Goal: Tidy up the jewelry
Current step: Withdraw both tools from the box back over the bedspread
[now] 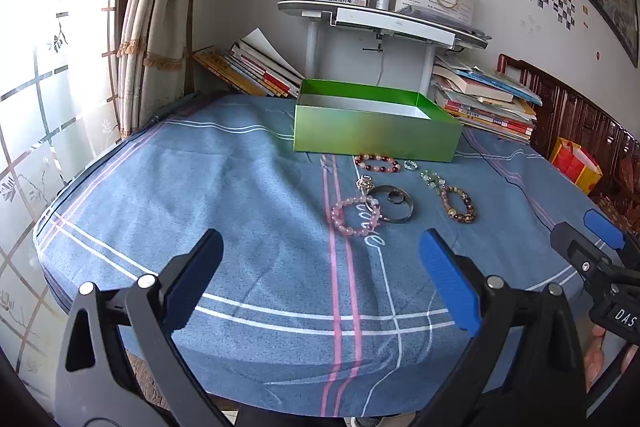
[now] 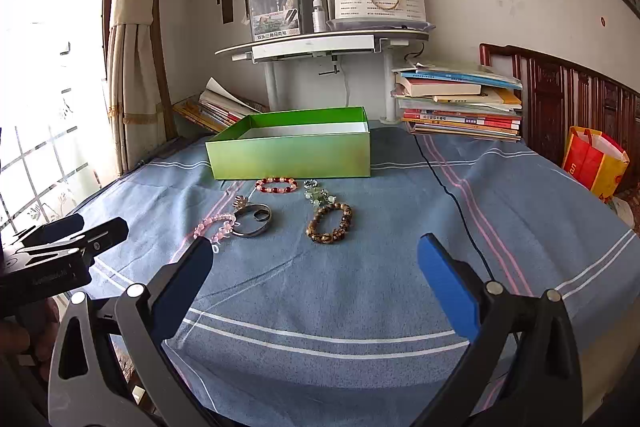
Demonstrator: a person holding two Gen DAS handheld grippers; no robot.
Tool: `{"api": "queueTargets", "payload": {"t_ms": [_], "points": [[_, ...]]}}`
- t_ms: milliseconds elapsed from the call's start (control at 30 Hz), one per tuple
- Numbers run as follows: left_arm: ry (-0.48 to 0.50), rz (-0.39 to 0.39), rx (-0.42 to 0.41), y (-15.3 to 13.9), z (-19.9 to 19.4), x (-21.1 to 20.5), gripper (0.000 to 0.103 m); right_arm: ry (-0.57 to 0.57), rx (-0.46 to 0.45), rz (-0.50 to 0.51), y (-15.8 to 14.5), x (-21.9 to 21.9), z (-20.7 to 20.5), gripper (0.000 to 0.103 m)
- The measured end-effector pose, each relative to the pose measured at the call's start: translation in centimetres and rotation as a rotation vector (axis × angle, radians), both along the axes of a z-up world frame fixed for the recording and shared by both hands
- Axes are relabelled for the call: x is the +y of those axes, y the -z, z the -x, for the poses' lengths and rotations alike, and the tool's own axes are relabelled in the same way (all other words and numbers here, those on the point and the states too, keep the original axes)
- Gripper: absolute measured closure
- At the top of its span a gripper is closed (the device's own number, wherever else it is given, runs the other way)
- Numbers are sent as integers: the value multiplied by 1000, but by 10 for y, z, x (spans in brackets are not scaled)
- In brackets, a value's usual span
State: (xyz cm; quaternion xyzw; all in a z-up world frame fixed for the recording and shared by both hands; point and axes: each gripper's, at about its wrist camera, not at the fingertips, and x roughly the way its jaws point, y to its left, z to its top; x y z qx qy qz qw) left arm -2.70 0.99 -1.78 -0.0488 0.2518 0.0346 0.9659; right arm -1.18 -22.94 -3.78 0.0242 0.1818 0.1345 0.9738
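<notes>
An open green box stands at the back of the blue cloth. In front of it lie a red and white bead bracelet, a pink bead bracelet, a metal bangle, a brown bead bracelet and small pale green pieces. My left gripper is open, near the front edge, short of the jewelry. My right gripper is open too, just in front of the brown bracelet. Neither holds anything.
Book stacks flank a small white shelf at the wall. A red and yellow bag sits at the right by a wooden bed frame. A window with a curtain is at the left. A dark cable crosses the cloth.
</notes>
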Motion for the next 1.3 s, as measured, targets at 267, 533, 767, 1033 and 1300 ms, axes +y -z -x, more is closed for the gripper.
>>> {"api": "queueTargets", "payload": {"t_ms": [267,533,767,1033,1300], "points": [[11,-13,6,0,-3,-4,6,-1,0,-8,-1,-1,-1,3],[14,-18,18,2,-6,-8,6,5,7,-12,1,-4,-1,3],[13,-22,28,5,-7,-9,6,4,18,-14,5,-4,-2,3],[14,-24,30,8,-8,-10,6,7,22,-22,7,-4,-4,3],[13,-26,34,10,-8,-10,6,6,25,-23,8,-5,-5,3]]}}
